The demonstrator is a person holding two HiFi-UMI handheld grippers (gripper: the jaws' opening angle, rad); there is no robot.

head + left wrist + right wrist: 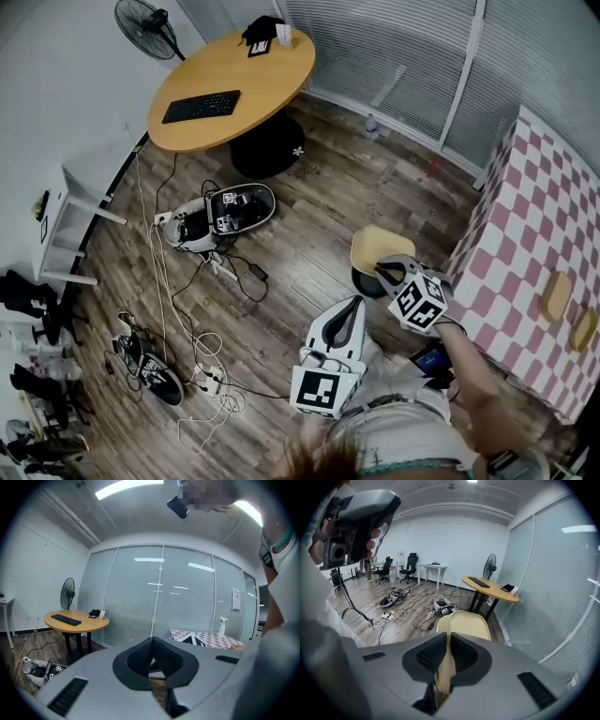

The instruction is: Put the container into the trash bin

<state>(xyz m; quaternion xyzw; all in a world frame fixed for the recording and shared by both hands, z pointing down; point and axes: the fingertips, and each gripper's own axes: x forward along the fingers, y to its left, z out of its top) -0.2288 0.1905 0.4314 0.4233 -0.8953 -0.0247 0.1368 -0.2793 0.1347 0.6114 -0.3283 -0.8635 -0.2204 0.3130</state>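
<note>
We grip the container (465, 624) by its rim in the right gripper (449, 644) fingers, seemingly over the trash bin (362, 282) — only the drop remains — left gripper (152, 645) fingers closed on nothing.

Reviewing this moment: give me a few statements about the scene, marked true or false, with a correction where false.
1. The right claw is clamped on the beige container. True.
2. The left claw holds a second container. False: its jaws are shut on nothing.
3. A keyboard lies on the round table. True.
4. The checked tabletop is blue and white. False: it is pink and white.
</note>
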